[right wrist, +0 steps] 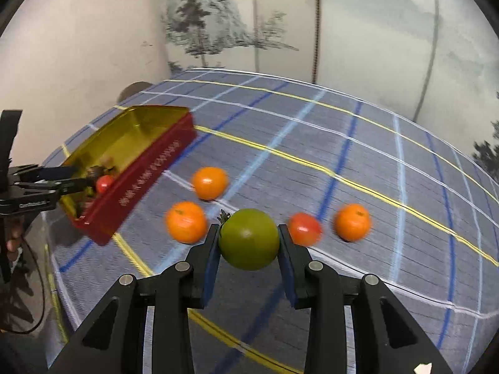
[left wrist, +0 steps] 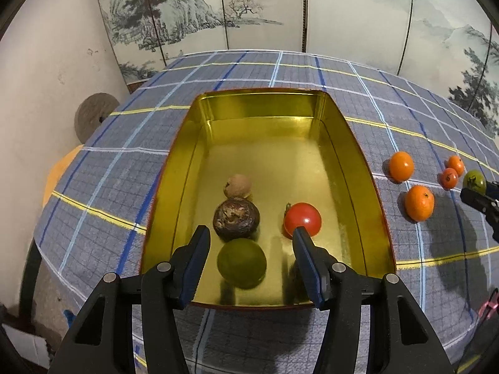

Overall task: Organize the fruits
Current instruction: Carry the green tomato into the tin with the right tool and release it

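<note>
Green tomato (right wrist: 248,238) clamped in right gripper (right wrist: 248,243) jaws; left gripper (left wrist: 251,233) jaws apart, empty.

The table (left wrist: 237,71) is covered by a grey-blue checked cloth (left wrist: 103,171) crossed with blue, white and yellow lines, and the cloth hangs over the near edge. On it stands an open rectangular tin (left wrist: 371,187), gold inside and red outside, with some lettering along its long red side. To the right of the tin, a little apart from it, two larger oranges (left wrist: 401,166) (left wrist: 419,202) lie on the cloth, and further right are a smaller orange (left wrist: 455,165) and a red tomato (left wrist: 449,178), close together.
</note>
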Tool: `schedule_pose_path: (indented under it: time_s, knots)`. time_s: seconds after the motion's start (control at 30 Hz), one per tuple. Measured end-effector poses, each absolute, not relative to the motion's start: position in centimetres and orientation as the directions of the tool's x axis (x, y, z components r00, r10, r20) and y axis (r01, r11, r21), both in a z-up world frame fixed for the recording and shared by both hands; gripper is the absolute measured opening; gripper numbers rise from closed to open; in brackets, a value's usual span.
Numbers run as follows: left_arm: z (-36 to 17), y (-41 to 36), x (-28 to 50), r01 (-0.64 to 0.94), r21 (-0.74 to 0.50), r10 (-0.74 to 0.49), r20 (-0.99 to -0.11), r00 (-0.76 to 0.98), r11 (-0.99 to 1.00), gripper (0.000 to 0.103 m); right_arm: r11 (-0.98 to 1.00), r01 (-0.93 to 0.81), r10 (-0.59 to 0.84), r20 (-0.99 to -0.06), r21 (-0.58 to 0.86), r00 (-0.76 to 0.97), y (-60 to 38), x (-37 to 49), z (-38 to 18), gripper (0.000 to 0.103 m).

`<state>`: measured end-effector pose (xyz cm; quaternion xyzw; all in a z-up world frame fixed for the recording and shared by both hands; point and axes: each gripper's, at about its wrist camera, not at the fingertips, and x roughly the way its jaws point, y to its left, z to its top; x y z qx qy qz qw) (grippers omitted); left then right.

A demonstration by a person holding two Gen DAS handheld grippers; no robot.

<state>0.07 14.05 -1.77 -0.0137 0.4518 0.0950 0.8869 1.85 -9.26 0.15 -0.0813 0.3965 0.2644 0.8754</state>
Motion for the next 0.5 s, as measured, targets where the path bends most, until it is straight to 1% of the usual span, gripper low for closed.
schedule_pose_path:
  time_s: [0.3, 0.5]
  knots:
    - [-1.5, 14.3, -0.2, -0.182, 0.065, 0.162, -0.794, 0.586, 0.981, 0.056, 0.779, -0.619, 0.485, -0.721, 0.1, 0.495, -4.0, 1.1, 1.1, 0.032]
    - [-0.8, 15.0, -1.0, -0.192, 0.034, 0.147, -0.778, 0.611, 0.981, 0.056, 0.731, -0.673, 0.537, -0.706, 0.117, 0.461, -0.6, 0.8, 1.9, 0.032]
